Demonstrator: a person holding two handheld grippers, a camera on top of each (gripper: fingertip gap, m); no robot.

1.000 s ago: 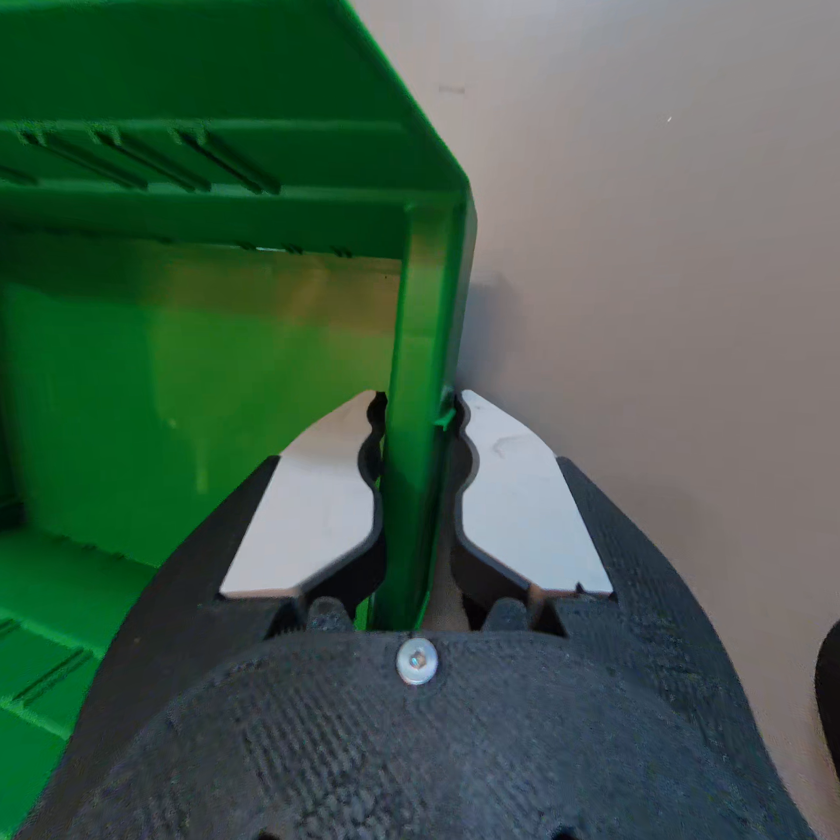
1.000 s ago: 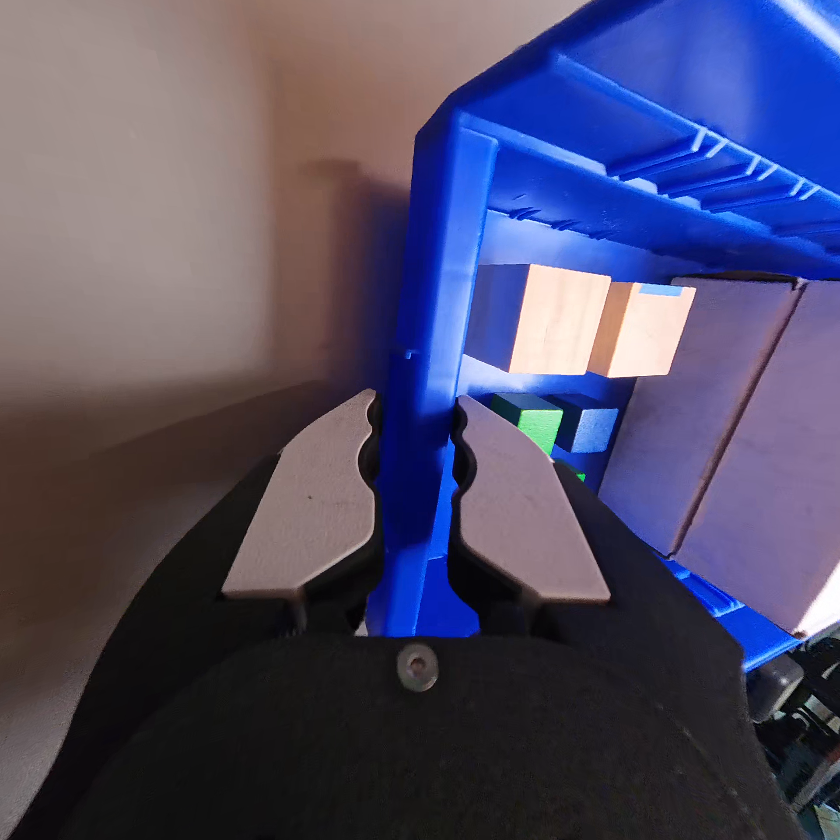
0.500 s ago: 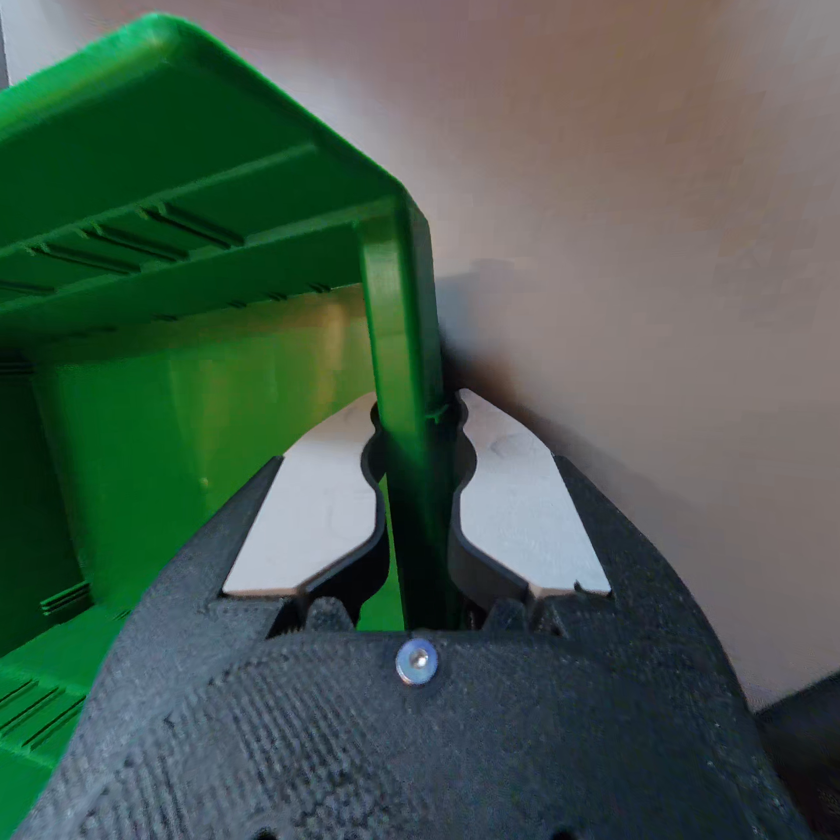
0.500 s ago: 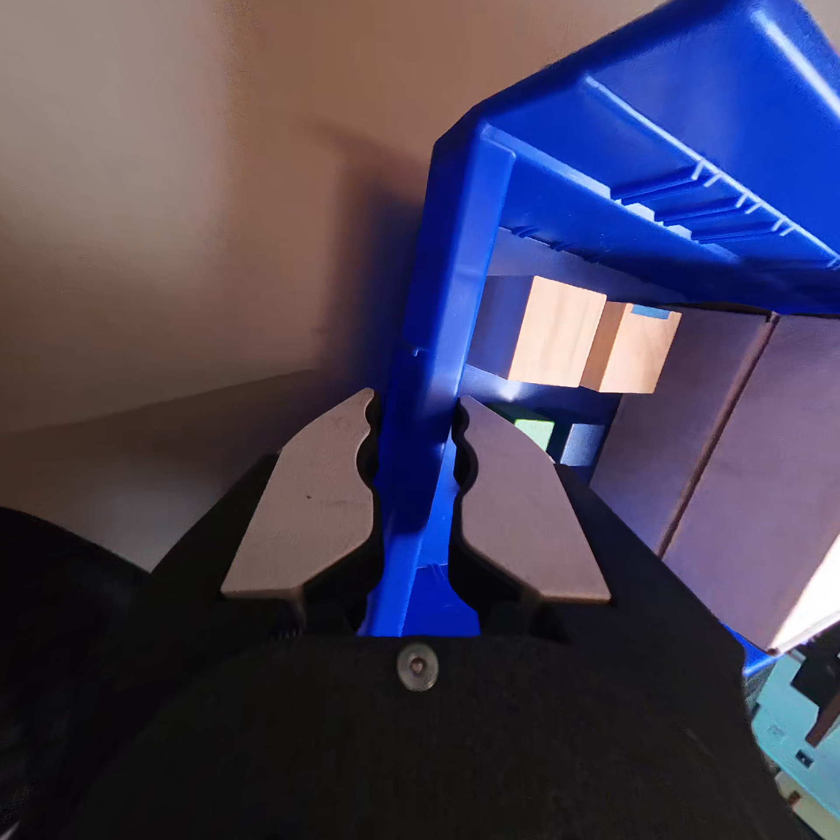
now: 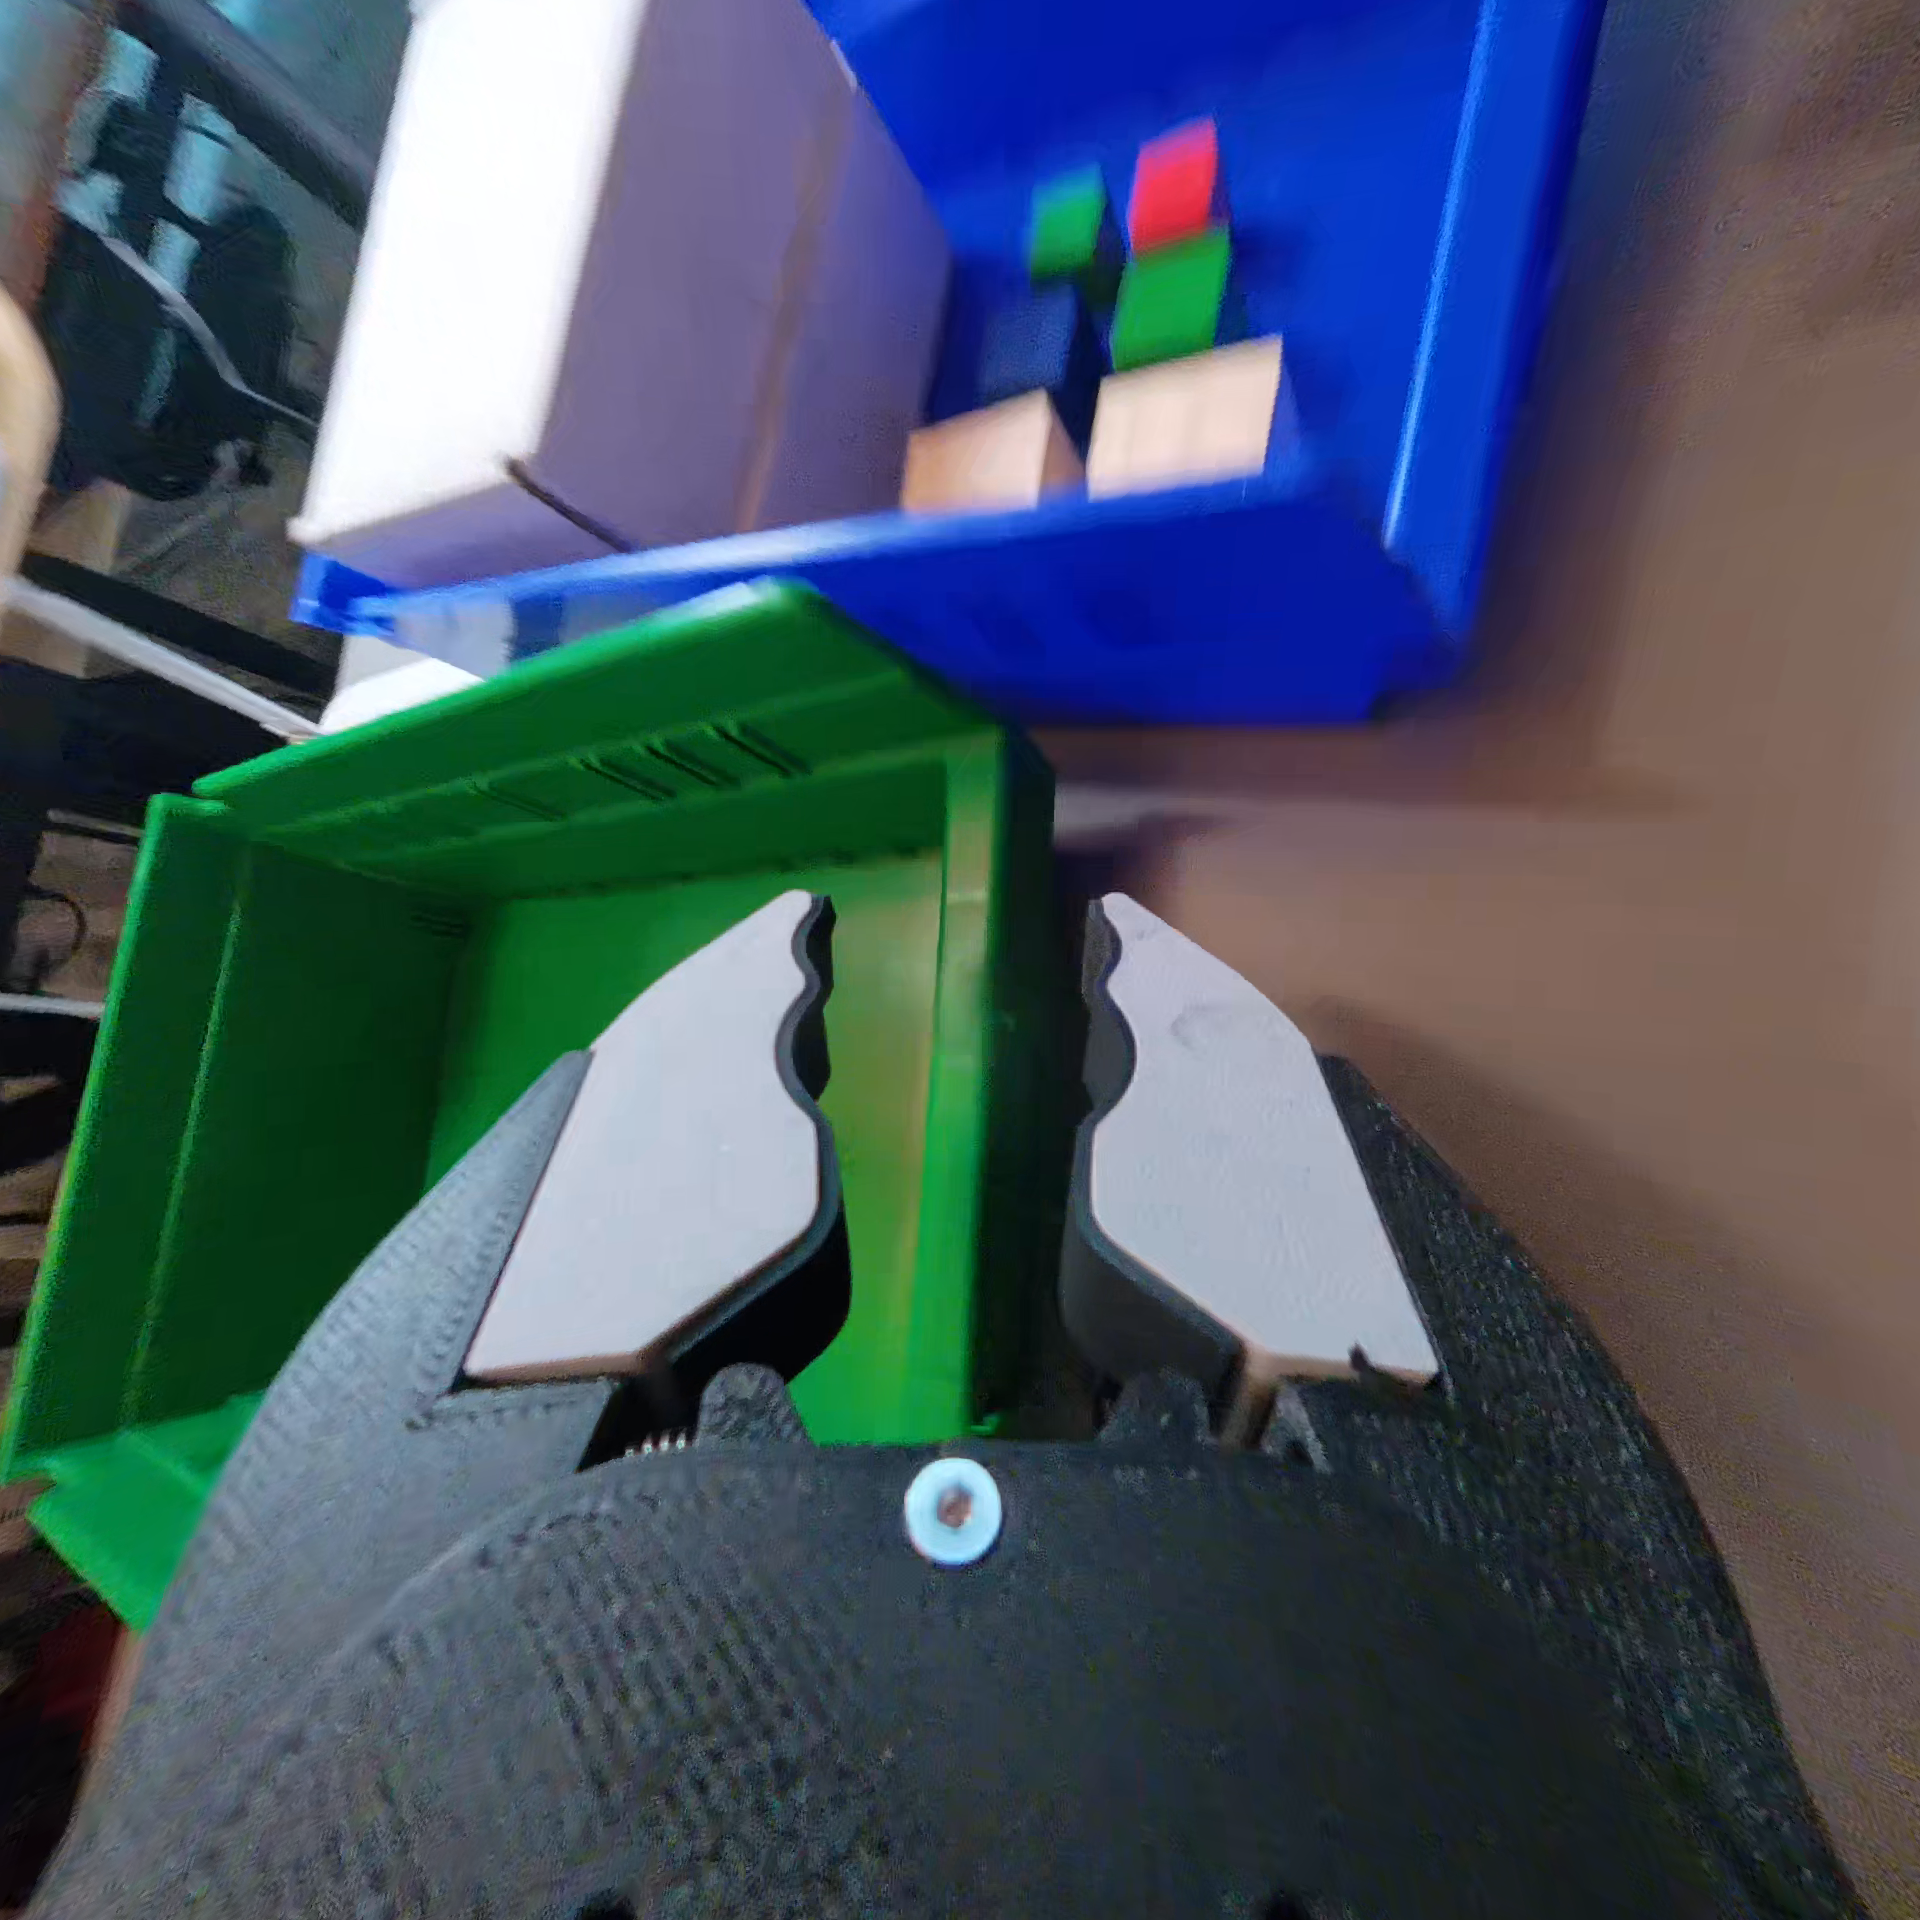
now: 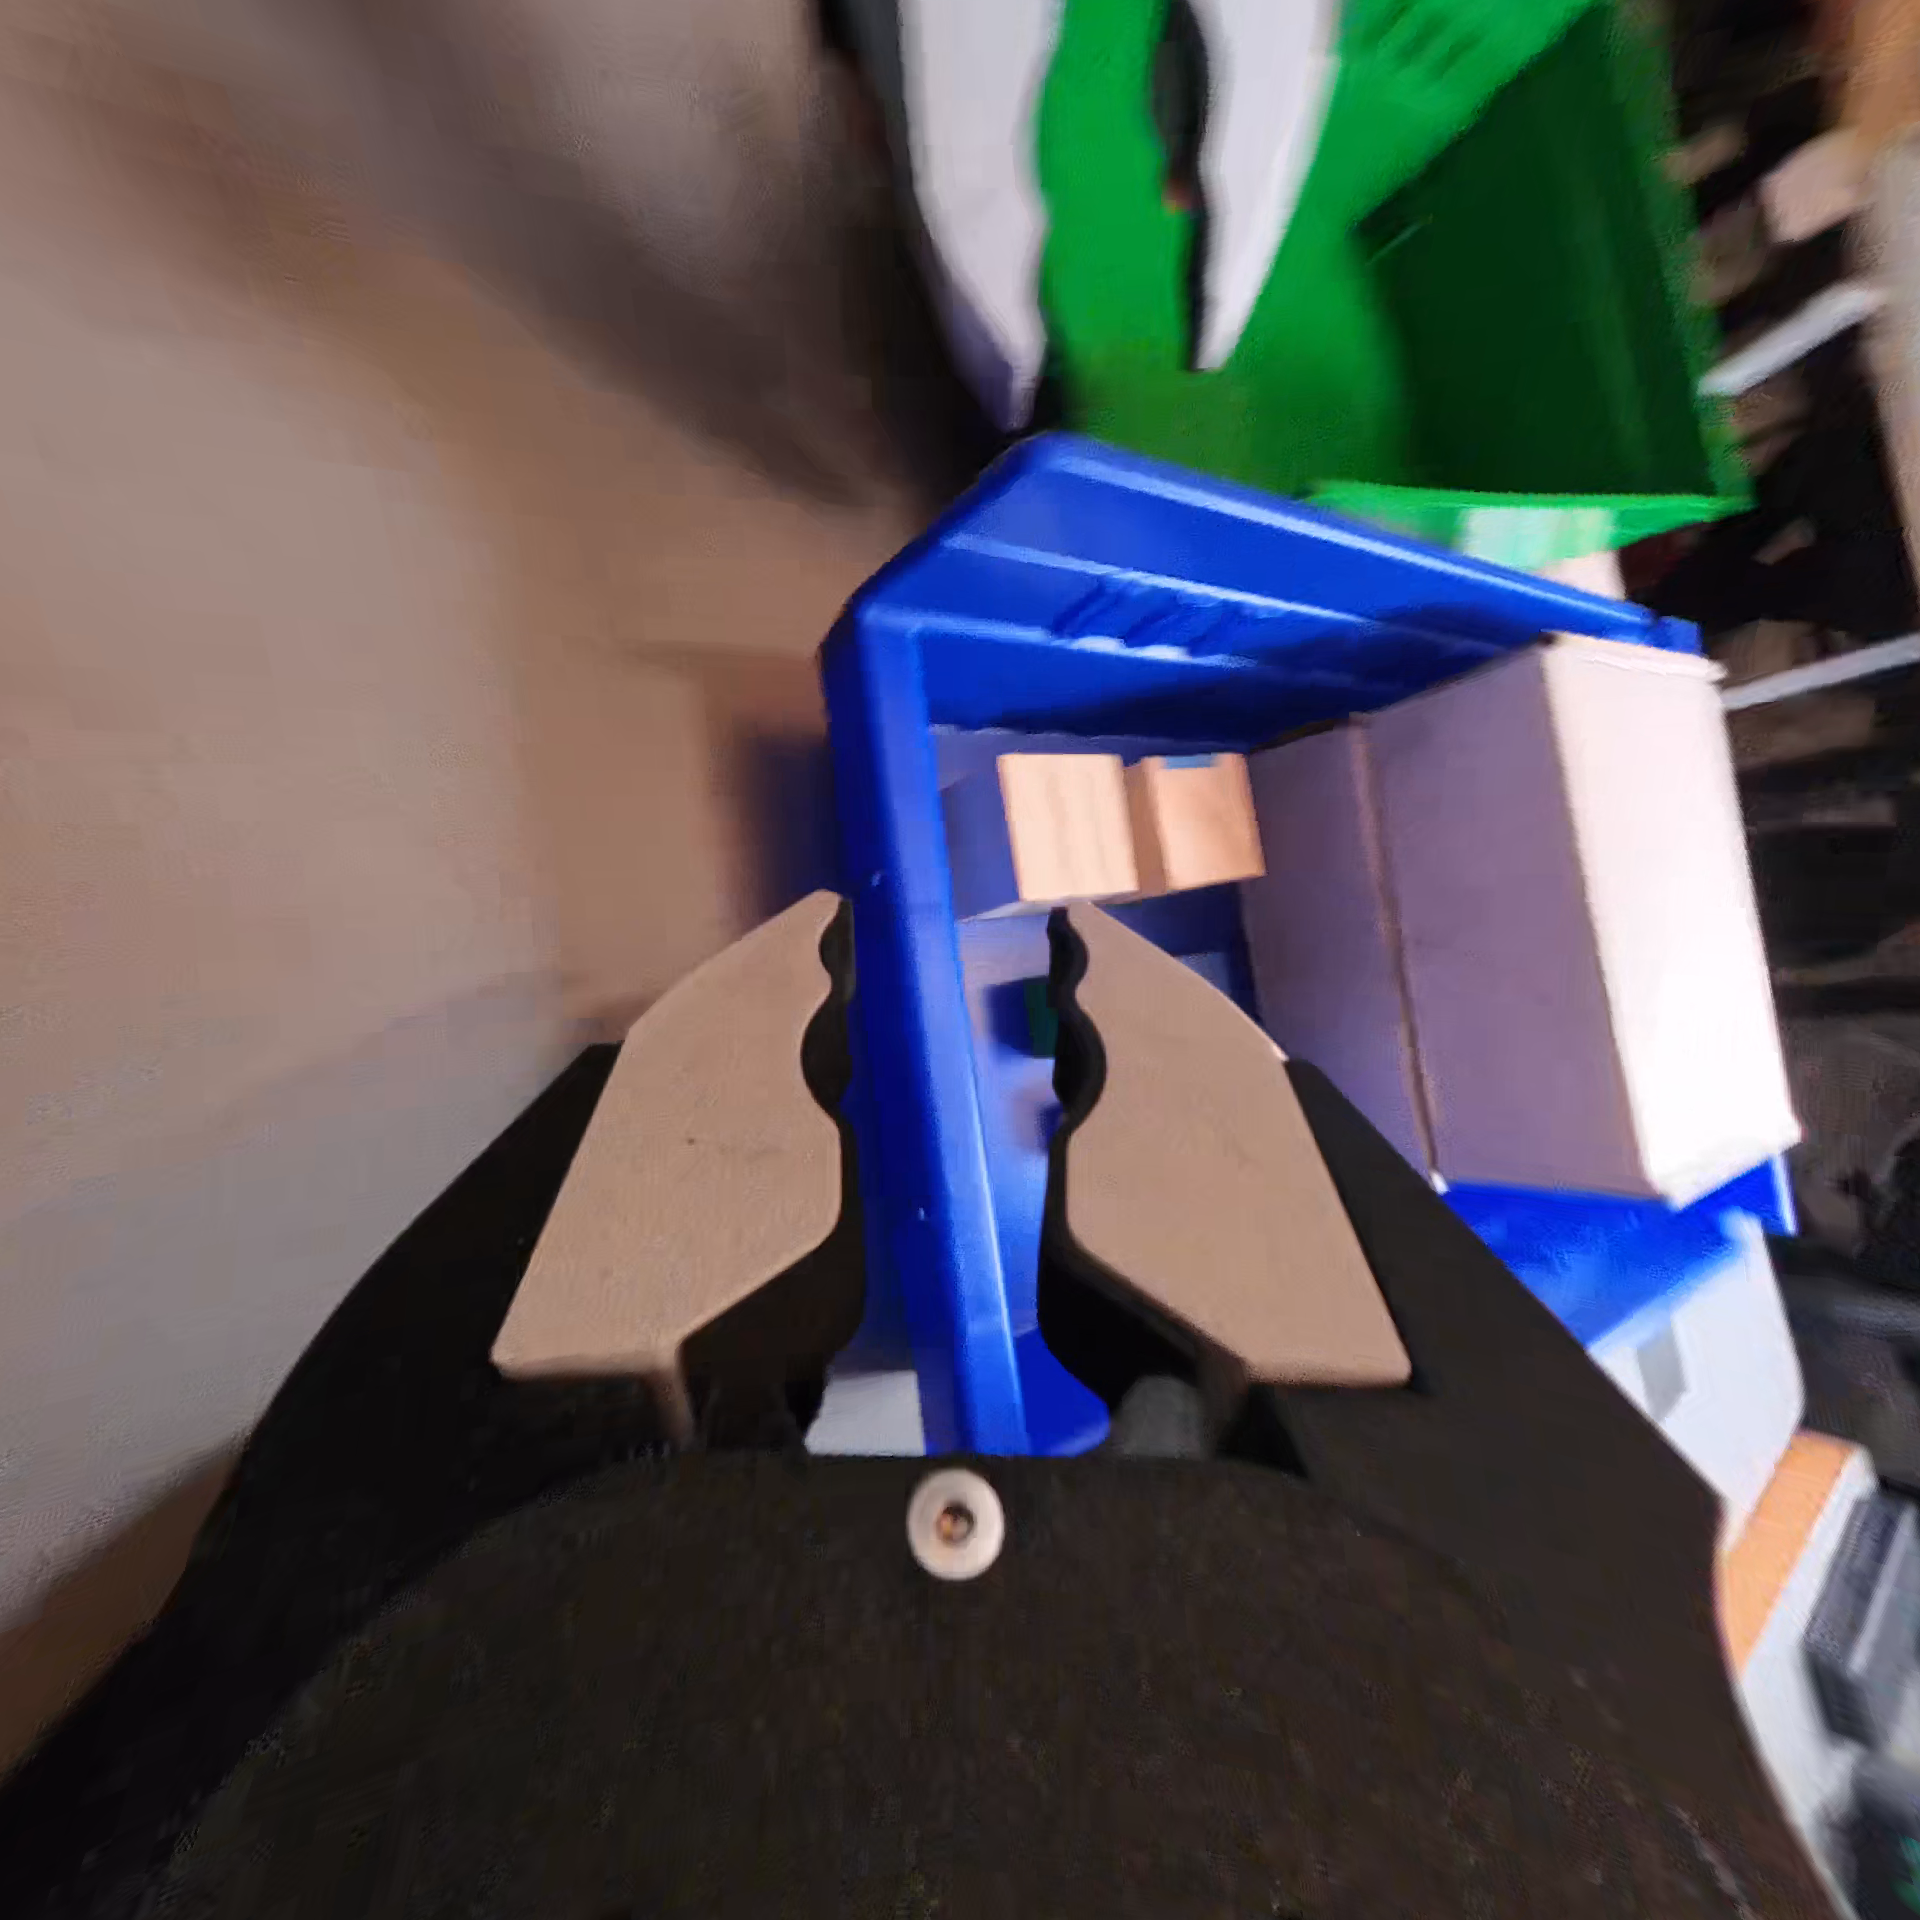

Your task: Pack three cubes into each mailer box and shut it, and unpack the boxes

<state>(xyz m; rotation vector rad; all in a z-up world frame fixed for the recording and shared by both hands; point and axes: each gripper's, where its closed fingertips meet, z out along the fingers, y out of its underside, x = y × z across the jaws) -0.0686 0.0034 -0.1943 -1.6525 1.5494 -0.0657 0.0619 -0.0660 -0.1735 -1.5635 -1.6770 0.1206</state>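
Mailer boxes point(image 6: 1538, 925) and cubes point(image 6: 1127, 826) sit inside blue bin point(image 6: 935, 1091). Right gripper point(image 6: 951, 935) straddles its near-left wall, fingers parted, gap visible on inner side. Left gripper point(image 5: 956, 925) straddles green bin point(image 5: 312, 1039) right wall, fingers wide, not clamping.

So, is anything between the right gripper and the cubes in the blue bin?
Yes. The right gripper straddles the side wall of the blue bin, jaws open; the wooden cubes lie inside it. The white boxes sit beside them, not between.
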